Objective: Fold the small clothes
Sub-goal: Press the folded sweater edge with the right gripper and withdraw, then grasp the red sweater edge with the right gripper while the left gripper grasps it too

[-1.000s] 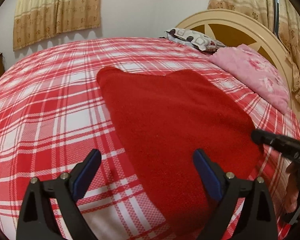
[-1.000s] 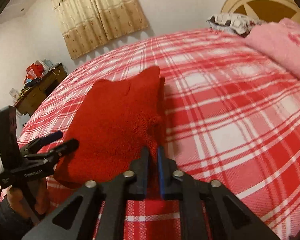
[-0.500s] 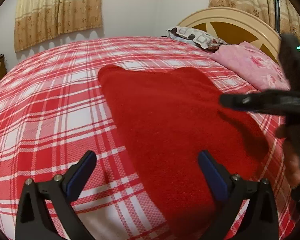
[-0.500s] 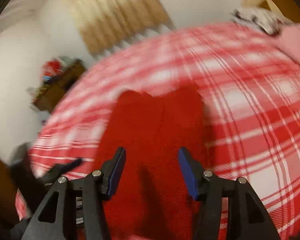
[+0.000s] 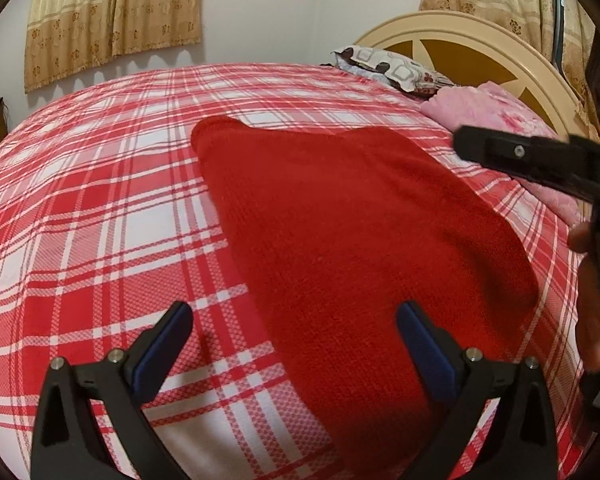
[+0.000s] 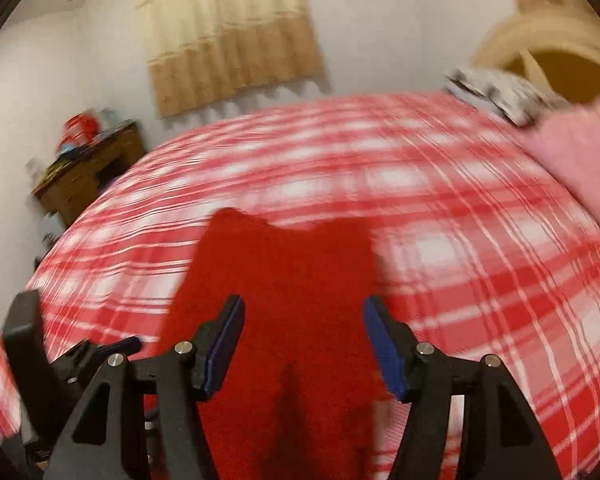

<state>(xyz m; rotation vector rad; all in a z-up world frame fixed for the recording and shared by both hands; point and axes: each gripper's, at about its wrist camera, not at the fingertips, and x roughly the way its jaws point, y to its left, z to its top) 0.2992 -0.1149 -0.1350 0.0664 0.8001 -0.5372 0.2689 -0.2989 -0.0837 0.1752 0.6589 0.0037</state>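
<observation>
A red knitted garment (image 5: 340, 232) lies flat on the red and white plaid bedspread (image 5: 84, 216). It also shows in the right wrist view (image 6: 296, 292), which is blurred. My left gripper (image 5: 296, 340) is open and empty, low over the garment's near left edge. My right gripper (image 6: 304, 340) is open and empty, raised above the garment's near end. The right gripper also shows at the right of the left wrist view (image 5: 532, 160). The left gripper shows at the lower left of the right wrist view (image 6: 80, 356).
A pink blanket (image 5: 512, 128) and a patterned pillow (image 5: 392, 68) lie by the cream headboard (image 5: 480, 44). A wooden side table (image 6: 88, 172) with clutter stands beyond the bed's far left. Curtains hang on the wall.
My right gripper opened, let go of the garment's edge and lifted up over the garment. The garment now lies flat. My left gripper stayed open and barely moved.
</observation>
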